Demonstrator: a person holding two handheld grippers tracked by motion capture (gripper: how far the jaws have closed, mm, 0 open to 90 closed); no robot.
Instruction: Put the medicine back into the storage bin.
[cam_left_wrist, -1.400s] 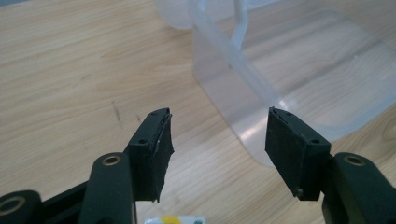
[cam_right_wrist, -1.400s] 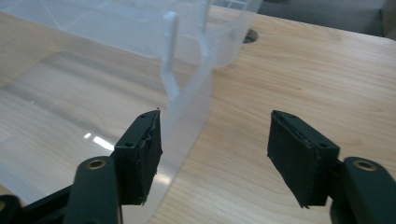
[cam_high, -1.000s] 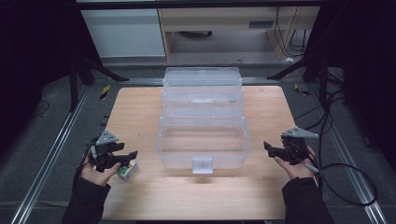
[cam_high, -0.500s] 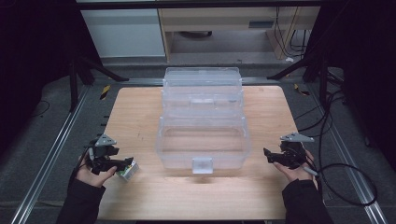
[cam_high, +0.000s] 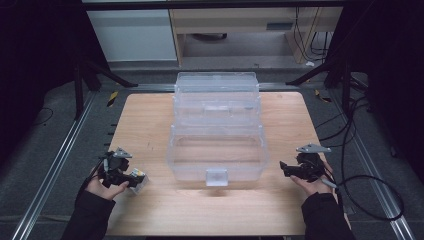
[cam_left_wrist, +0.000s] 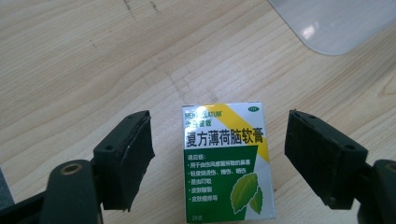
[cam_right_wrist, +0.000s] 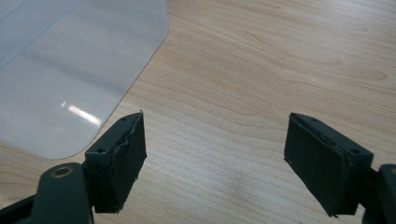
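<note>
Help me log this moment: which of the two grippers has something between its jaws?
The left gripper: the small ointment box lies on the table between its jaws, which have just been opening. The right gripper has bare wood between them.

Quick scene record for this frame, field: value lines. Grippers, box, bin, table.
left gripper: jaws have just been opening; now spread, gaps on both sides of the box
small box: white, green and yellow carton with leaf print, lying flat on the table between the left jaws, pads not pressing it
right gripper: open, nothing between the jaws, bare wood below
clear plastic bin: stepped, transparent, mid-table, apart from both grippers
table: light wood top
hands: one on each gripper, at the near edge, either side of the bin
</note>
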